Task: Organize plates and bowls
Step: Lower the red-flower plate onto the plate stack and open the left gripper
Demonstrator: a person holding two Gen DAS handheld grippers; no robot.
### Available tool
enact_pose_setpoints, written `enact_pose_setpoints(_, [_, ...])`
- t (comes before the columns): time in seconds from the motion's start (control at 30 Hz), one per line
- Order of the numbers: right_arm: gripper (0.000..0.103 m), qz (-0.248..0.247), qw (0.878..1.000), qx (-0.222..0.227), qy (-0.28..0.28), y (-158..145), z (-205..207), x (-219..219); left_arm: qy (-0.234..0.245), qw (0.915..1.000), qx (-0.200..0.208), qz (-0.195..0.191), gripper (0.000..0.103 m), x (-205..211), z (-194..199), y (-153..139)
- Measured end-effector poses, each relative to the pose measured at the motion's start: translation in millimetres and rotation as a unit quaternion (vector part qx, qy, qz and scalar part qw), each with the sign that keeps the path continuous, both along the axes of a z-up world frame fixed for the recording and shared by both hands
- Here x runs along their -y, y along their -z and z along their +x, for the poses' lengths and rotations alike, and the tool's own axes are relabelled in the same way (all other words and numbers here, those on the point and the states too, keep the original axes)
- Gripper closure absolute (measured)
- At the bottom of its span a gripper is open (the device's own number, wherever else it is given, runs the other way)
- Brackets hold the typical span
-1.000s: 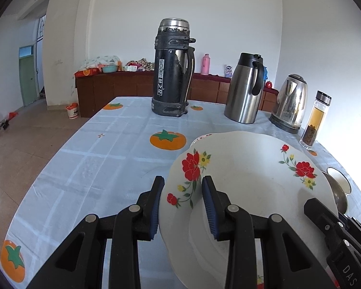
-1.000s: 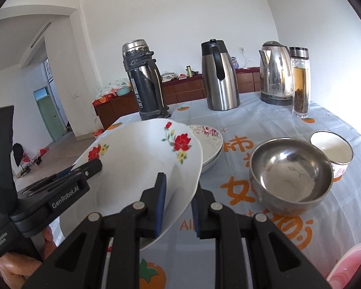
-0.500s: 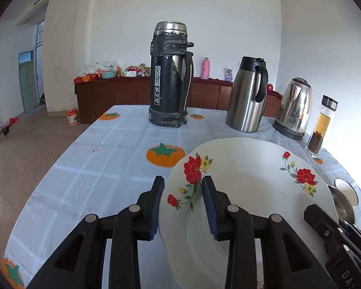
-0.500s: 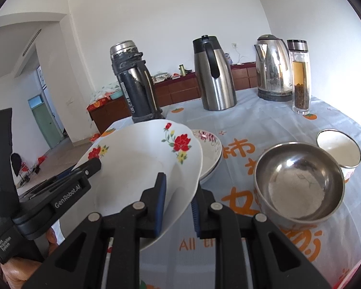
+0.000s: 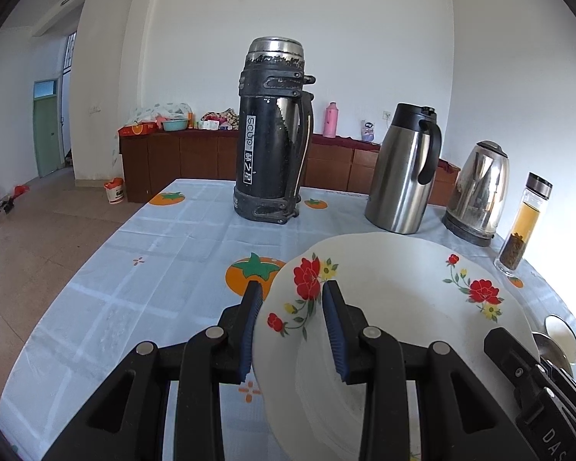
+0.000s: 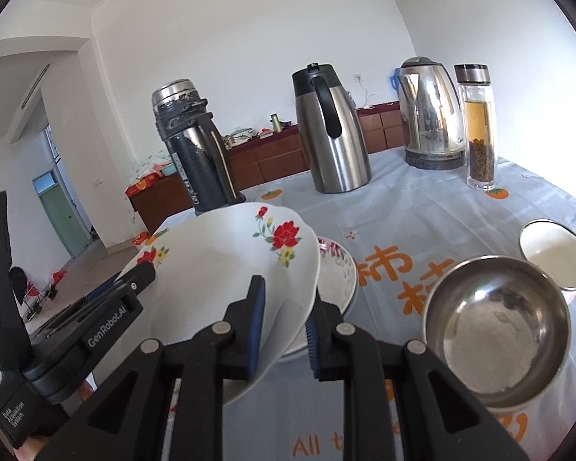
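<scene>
The left tongs straddled the rim of the plate, one blue pad under the edge and one over it, clamped on it. The right tongs gripped the opposite rim of the same plate in the same way, one pad above and one beneath. So the plate hung between the two tools, lifted off the cloth and tilted, its red flower sprays showing on the upper rim. In the left view the body of the right tool showed at the lower right corner; in the right view the left tool lay along the plate's far edge.

Just behind and under the plate's right edge, in the right view, a second plate with a purplish flower pattern sat on the table. To the right of it stood a steel bowl, and touching or just beside that bowl's far rim a white cup; I could not tell whether they met.

Across the back of the table stood a black flask, a steel jug with a black handle, a kettle and a glass bottle of amber tea, in a row from left to right. The cloth was pale blue with orange fruit prints and orange lettering. A brown sideboard ran along the wall behind.
</scene>
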State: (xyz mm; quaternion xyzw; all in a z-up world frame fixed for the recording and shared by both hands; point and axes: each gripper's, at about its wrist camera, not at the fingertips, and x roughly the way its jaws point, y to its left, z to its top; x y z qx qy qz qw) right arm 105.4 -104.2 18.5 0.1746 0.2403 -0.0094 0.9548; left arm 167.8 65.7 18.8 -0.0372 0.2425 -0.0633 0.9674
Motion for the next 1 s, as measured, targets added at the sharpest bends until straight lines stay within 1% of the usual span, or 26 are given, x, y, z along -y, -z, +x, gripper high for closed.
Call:
enact_pose_setpoints(0.1, [0.083,0.0,1.0,-0.002,0.002,3,7,1,0.0,1.0,-0.004,-0.004,0.068,1,8,4])
enact_pose_setpoints(0.3, [0.083,-0.003,1.0,-0.007,0.01,9,16,9,0.005,0.9999,-0.002,0.009,0.068,13,14,6])
enact_pose_setpoints(0.67, [0.083,-0.005,0.999,-0.02,0.025,19,36,23,0.007,0.9995,-0.024,0.019,0.068,31,39,24])
enact_pose_setpoints(1.0, [0.083,-0.007,0.999,-0.034,0.029,27,47,27,0.005,0.9992,-0.032,0.022,0.068,38,51,32])
